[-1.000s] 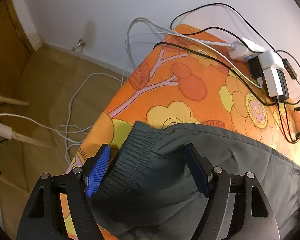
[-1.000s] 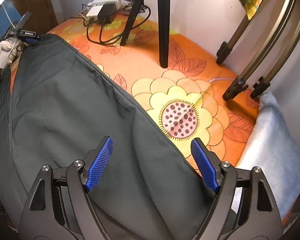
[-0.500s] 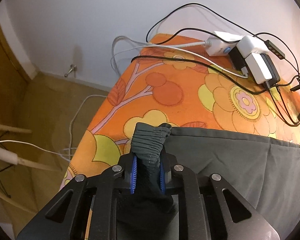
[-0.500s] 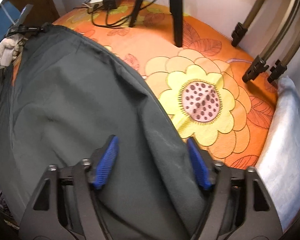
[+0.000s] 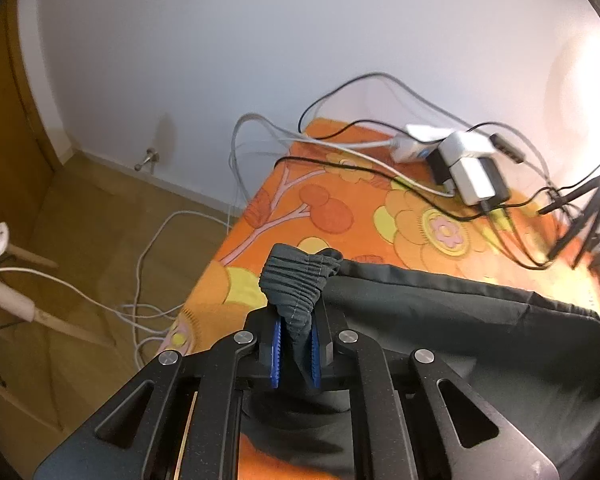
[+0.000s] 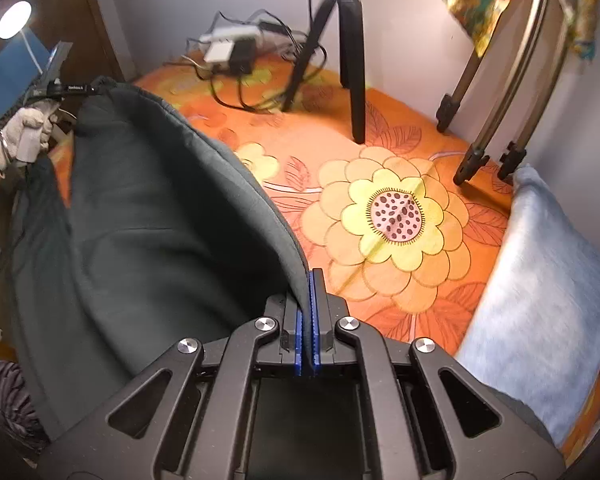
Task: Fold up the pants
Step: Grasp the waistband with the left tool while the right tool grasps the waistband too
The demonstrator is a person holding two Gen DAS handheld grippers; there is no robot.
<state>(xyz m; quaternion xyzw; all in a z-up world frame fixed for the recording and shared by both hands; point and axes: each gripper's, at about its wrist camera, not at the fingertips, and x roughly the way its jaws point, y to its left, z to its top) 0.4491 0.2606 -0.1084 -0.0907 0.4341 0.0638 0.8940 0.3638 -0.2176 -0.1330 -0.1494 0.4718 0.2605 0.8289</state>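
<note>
Dark grey pants (image 6: pixel 148 216) stretch over an orange flowered bedspread (image 6: pixel 388 216), lifted at both ends. My left gripper (image 5: pixel 296 348) is shut on the bunched elastic waistband (image 5: pixel 300 280) at the bed's corner. My right gripper (image 6: pixel 308 320) is shut on the pants' far edge, held taut above the bed. The left gripper also shows in the right wrist view (image 6: pixel 72 88), held by a gloved hand (image 6: pixel 20 136).
Chargers and tangled cables (image 5: pixel 464 168) lie at the bed's head by the wall. A black tripod (image 6: pixel 340 40) and a tan stand (image 6: pixel 500 112) rest on the bed. A light blue pillow (image 6: pixel 540 300) lies at right. Cables trail on the wooden floor (image 5: pixel 100 240).
Both grippers closed: the left on the waistband, then the right on the pants' edge. Both ends have been lifted off the bedspread.
</note>
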